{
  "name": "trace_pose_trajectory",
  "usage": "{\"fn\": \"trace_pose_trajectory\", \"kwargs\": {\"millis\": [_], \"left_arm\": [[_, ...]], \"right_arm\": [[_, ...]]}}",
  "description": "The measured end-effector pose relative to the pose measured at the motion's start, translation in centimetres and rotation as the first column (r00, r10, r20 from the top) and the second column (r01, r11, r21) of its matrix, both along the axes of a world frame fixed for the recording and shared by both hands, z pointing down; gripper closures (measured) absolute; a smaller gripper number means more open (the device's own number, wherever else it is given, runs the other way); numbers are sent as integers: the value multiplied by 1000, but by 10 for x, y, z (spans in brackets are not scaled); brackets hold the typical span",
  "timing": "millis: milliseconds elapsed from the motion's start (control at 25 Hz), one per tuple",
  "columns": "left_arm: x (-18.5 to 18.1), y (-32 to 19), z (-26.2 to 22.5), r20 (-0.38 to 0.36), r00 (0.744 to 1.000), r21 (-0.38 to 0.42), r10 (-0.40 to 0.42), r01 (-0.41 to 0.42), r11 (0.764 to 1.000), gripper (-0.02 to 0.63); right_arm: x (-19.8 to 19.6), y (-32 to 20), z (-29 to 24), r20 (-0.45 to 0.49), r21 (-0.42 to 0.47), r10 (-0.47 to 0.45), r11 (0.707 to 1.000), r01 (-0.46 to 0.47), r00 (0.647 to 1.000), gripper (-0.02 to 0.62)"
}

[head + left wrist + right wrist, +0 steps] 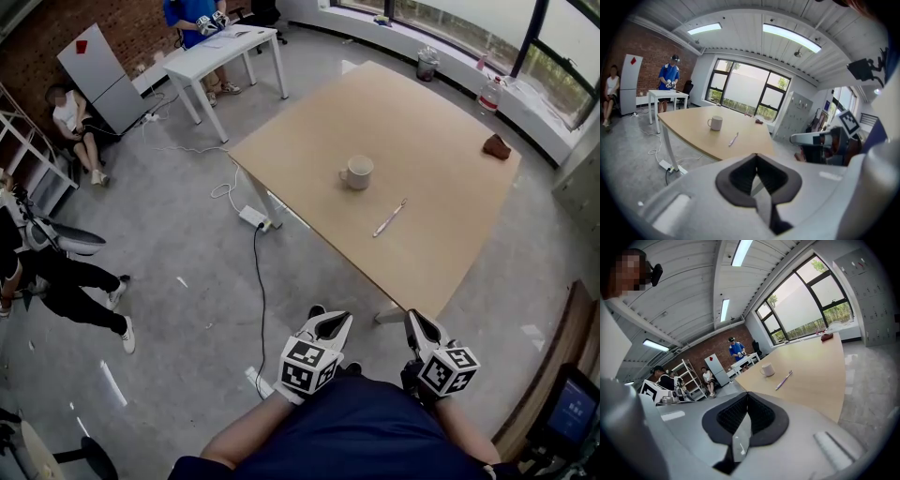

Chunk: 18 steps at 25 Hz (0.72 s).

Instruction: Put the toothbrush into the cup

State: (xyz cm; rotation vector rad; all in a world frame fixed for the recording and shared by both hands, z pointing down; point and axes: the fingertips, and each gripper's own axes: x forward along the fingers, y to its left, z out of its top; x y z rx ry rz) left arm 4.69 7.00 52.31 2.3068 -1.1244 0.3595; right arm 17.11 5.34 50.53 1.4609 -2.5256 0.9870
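Observation:
A cream mug [357,172] [715,123] [767,370] stands upright near the middle of the wooden table [441,122]. A pale purple toothbrush [389,217] [733,139] [783,379] lies flat on the tabletop, nearer to me than the mug. Both grippers hang in front of my body, short of the table's near corner. My left gripper [336,321] [756,155] is shut and holds nothing. My right gripper [413,317] [747,394] is also shut and holds nothing.
A brown lump [497,146] lies at the table's far right edge. A power strip [254,218] and cables lie on the floor left of the table. A white table [220,49] stands far left with a person behind it; other people sit or stand at the left.

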Motion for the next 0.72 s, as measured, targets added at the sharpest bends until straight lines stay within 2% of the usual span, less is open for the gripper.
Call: {"fn": "trace_pose_trajectory", "kwargs": {"millis": [320,480,600,720], "left_arm": [[-14,-64,13,-13,1000,-37,10,-11,999,601],[-20,-92,14,-15,999,-46,50,-51,998,600],[-24,-110,12,-8,995,-48,99,-99,994,560],[-35,-128,15,-13,993,-55,113,-114,992,548]], "right_arm": [[-8,-51,12,-27,-38,42,998,-43,999,584],[-17,-77,15,-29,-65,69,995,-71,997,583],[-26,-97,15,-34,-82,84,993,-86,996,584],[-39,-115,15,-50,-87,87,992,-91,995,583]]}}
